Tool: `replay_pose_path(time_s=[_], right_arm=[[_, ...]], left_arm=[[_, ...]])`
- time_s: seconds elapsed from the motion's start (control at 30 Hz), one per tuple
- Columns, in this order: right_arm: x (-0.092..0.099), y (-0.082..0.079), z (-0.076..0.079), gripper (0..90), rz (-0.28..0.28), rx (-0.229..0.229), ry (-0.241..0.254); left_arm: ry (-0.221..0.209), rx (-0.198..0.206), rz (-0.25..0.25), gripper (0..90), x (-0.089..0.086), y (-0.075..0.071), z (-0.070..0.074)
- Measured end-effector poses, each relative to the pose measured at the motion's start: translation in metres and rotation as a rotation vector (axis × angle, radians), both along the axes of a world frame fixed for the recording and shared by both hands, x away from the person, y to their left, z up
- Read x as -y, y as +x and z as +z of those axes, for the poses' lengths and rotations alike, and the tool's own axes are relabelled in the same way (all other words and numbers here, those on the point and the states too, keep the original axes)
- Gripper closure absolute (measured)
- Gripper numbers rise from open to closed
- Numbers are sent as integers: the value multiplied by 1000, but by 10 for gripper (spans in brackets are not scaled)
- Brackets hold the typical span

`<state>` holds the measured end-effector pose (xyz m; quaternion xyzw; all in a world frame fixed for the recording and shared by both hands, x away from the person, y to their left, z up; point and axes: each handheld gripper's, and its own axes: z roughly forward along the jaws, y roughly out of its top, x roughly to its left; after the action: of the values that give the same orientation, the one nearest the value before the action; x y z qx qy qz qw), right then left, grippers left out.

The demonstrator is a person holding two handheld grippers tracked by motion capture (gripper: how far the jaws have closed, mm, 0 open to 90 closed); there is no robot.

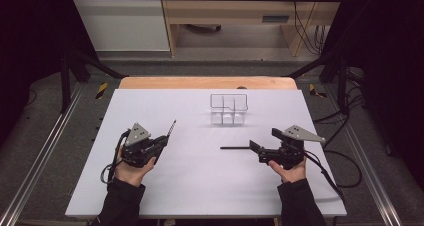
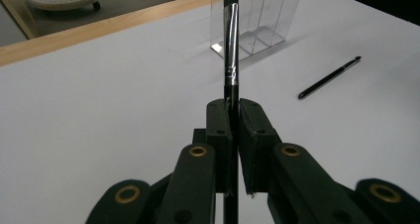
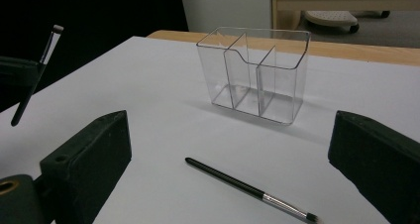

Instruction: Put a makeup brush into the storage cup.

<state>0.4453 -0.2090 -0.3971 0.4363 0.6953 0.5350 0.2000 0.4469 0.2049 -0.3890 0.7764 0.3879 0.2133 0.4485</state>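
Note:
My left gripper (image 1: 162,138) (image 2: 231,110) is shut on the black handle of a thin makeup brush (image 1: 171,128) (image 2: 231,45), held above the table with its bristle end pointing away from the hand. That held brush (image 3: 37,75) also appears at the left of the right gripper view. A second black brush (image 1: 235,147) (image 3: 247,189) (image 2: 329,78) lies flat on the white table. My right gripper (image 1: 265,140) (image 3: 230,135) stands open just right of it, jaws wide apart, nothing between the pads. A clear three-compartment organizer (image 1: 229,108) (image 3: 255,73) (image 2: 267,21) stands empty at the centre back.
The white tabletop (image 1: 200,186) ends in a wooden strip (image 1: 207,82) at the far edge. Black frame rails (image 1: 45,151) run along both sides, and cables (image 1: 345,161) trail off to the right.

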Motion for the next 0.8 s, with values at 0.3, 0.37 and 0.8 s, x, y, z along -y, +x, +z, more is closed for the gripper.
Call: replay_pose_path(time_s=[0.3,0.37,0.8], right_arm=[[-19,6,3,38,26,-10,-4],[-27,8,5,39,37,-13,-9],[-46,13,17,57,50,-9,35]], left_arm=[[-1,12,-33,834,15,2,4],[-12,15,-36,835,17,3,6],[-74,18,-36,835,34,5,5]])
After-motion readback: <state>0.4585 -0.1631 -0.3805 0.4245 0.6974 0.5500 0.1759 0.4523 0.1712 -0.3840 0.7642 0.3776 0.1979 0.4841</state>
